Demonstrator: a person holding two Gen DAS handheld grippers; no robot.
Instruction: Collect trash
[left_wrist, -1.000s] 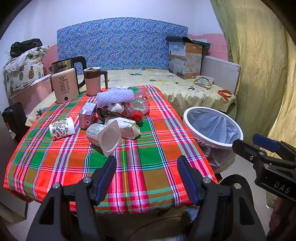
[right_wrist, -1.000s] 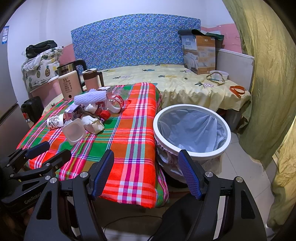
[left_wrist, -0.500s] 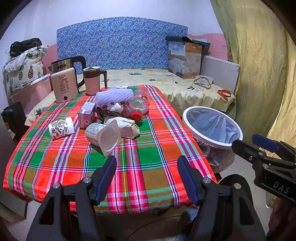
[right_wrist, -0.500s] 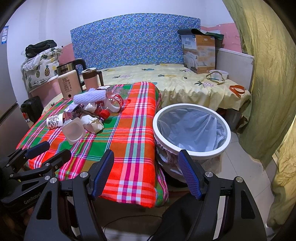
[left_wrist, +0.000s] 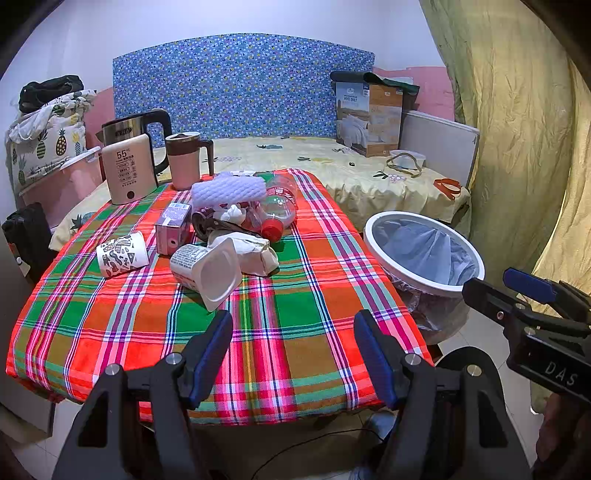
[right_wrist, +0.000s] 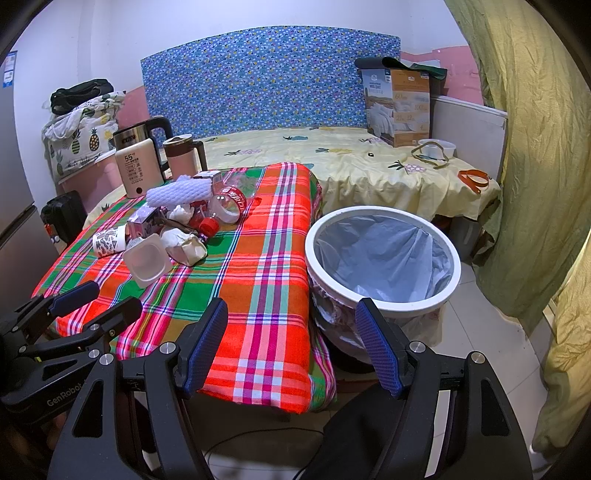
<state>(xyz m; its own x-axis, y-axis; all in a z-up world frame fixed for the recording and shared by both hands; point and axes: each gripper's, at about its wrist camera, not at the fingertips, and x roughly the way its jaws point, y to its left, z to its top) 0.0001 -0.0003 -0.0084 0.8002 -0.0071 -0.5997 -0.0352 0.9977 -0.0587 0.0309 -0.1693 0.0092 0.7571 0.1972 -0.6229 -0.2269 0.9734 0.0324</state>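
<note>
Both the left gripper (left_wrist: 293, 325) and right gripper (right_wrist: 291, 314) are released and hold nothing. Mixed litter, including a white plastic tub (left_wrist: 207, 271) and clear bottle (left_wrist: 275, 206), lies on the plaid-clothed table (left_wrist: 295, 314). The white lined bin (right_wrist: 382, 258) stands just beside the table.

**Non-task items in view**

A stainless steel electric kettle with black handle (left_wrist: 127, 127) stands at the far left of the plaid tablecloth (left_wrist: 295, 314). A beige thermostat unit marked "55" (left_wrist: 125, 168) stands in front of it. A pink lidded mug (left_wrist: 184, 160) stands just beside. A cardboard quilt box (right_wrist: 397, 105) rests on the yellow bedsheet (right_wrist: 332, 162).
</note>
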